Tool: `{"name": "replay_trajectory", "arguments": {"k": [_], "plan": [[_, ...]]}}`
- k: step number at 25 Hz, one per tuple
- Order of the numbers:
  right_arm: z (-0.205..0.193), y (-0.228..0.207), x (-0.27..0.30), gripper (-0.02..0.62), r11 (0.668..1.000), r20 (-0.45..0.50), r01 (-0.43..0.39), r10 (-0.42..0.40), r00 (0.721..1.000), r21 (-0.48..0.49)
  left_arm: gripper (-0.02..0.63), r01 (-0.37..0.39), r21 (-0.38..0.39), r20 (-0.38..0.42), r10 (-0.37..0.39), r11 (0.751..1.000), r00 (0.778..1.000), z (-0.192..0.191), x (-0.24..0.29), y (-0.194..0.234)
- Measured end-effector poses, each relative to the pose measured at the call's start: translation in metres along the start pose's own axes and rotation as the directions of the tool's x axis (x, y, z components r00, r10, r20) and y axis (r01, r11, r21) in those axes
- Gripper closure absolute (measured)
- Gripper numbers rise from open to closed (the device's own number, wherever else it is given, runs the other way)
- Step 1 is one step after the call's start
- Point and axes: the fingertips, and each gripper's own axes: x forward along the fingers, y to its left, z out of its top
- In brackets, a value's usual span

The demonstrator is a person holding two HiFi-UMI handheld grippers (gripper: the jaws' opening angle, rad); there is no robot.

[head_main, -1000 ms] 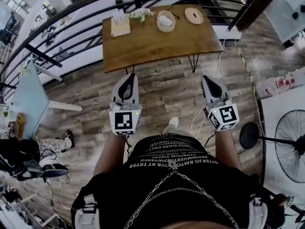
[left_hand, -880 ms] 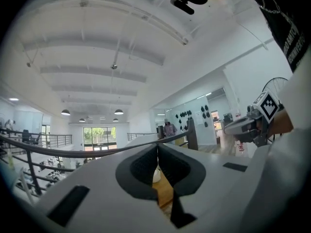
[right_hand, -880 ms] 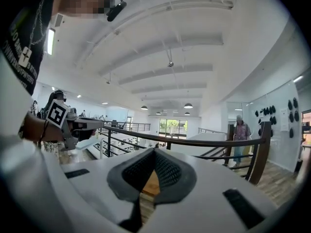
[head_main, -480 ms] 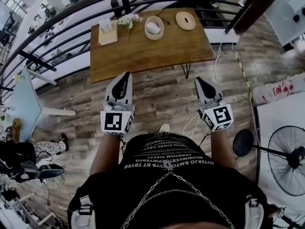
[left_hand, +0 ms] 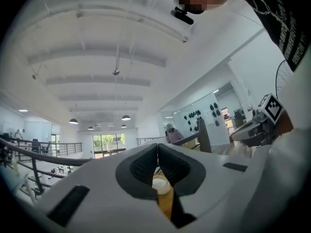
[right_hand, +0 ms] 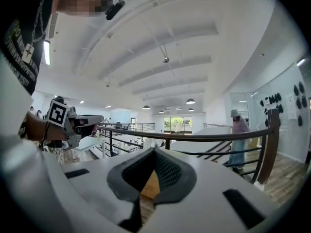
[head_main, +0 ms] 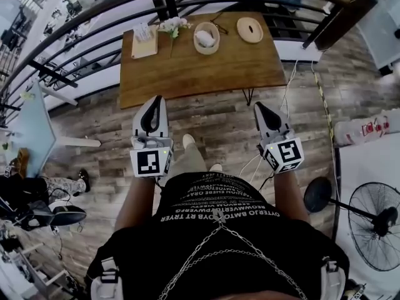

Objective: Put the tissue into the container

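While held level, left gripper (head_main: 155, 100), right gripper (head_main: 258, 107), jaws closed

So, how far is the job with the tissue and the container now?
Barely begun. The left gripper and right gripper are shut, empty, over the floor before the table. To do: take a tissue, put it in the container, where something white lies.

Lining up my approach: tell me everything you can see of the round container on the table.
The round container looks like light wood or bamboo, open-topped and upright, with something white inside. It stands on the far part of the brown wooden table, between a bunch of flowers on its left and a flat round disc, perhaps its lid, on its right. Apart from its contents, only the table touches it.
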Motion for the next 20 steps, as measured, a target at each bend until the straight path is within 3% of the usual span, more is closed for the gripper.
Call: {"name": "replay_trajectory", "arguments": {"k": [9, 20], "plan": [[0.009, -0.029, 0.041, 0.592, 1.000, -0.009, 0.023, -0.023, 1.000, -0.013, 0.577, 0.062, -0.021, -0.008, -0.062, 0.998, 0.998, -0.005, 0.060, 0.008], [0.021, -0.056, 0.130, 0.592, 0.997, -0.036, 0.082, -0.082, 0.996, -0.016, 0.577, 0.089, -0.012, -0.066, -0.090, 0.996, 0.994, -0.032, 0.156, 0.063]]}}
